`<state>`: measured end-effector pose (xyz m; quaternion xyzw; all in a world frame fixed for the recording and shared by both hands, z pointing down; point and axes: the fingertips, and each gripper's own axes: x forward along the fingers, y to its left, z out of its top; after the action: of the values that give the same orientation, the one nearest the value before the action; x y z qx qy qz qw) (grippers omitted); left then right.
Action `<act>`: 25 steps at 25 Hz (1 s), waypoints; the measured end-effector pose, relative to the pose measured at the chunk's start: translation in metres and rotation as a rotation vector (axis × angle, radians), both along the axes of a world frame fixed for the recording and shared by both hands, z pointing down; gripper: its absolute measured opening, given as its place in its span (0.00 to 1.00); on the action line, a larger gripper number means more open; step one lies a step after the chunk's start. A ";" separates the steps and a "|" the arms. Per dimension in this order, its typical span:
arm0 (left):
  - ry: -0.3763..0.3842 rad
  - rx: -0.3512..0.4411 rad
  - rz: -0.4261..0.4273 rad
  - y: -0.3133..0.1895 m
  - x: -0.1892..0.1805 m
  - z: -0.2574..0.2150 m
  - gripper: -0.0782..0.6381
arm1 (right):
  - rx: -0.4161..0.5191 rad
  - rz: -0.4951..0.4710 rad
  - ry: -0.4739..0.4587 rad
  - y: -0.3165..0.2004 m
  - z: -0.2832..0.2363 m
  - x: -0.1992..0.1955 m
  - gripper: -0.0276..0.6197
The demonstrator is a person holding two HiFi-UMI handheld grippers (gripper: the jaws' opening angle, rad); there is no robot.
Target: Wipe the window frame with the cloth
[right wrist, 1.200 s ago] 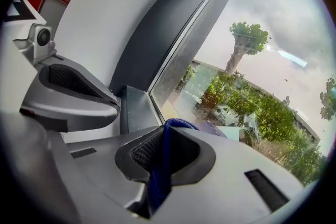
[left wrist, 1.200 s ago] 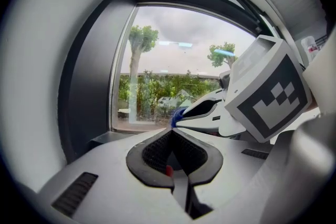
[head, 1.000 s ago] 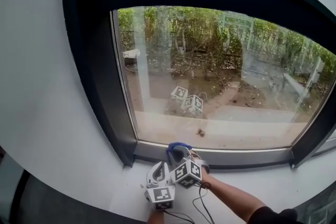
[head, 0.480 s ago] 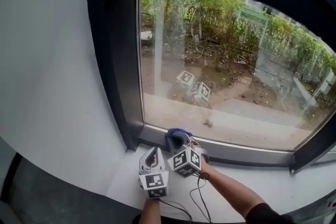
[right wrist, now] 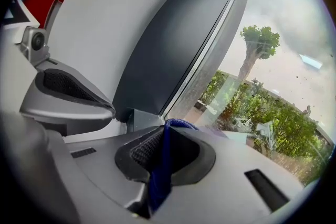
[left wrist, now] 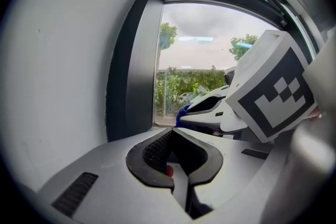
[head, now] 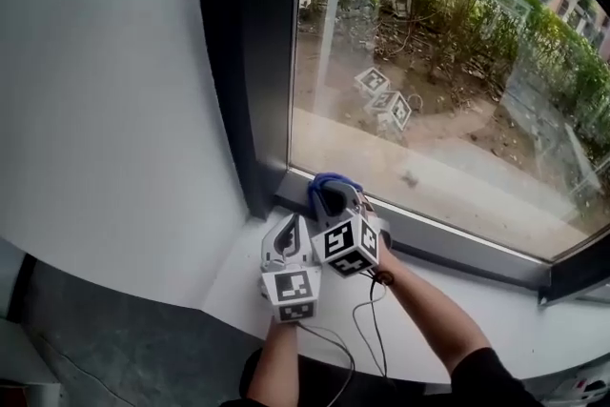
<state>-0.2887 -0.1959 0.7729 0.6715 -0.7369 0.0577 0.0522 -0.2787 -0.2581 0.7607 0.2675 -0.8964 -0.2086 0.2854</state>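
Observation:
My right gripper (head: 329,197) is shut on a blue cloth (head: 326,183), pressed at the bottom rail of the dark window frame (head: 434,243) near its lower left corner. In the right gripper view the blue cloth (right wrist: 161,165) runs between the shut jaws toward the frame's corner (right wrist: 137,118). My left gripper (head: 286,238) rests just left of and behind the right one over the white sill (head: 233,276), jaws shut with nothing between them. From the left gripper view, the left gripper (left wrist: 176,162) points at the frame's left upright (left wrist: 134,76), with the right gripper (left wrist: 220,110) beside it.
A white wall (head: 114,110) stands to the left of the frame's dark upright (head: 243,62). Glass (head: 448,81) fills the frame, with bushes and bare ground outside. The sill runs on to the right (head: 515,319). A cable (head: 367,324) trails from the grippers.
The head view has swung so the frame's left corner sits higher and nearer centre. Both grippers stay close together by that corner, the right one still holding the cloth on the bottom rail.

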 end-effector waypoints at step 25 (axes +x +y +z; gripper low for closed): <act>-0.028 -0.014 -0.060 0.001 -0.015 0.008 0.11 | -0.149 -0.099 -0.171 -0.007 -0.006 -0.057 0.08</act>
<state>-0.3039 -0.1949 0.7806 0.6478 -0.7570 0.0708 0.0482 -0.3361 -0.2653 0.7544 0.2179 -0.9426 -0.1316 0.2163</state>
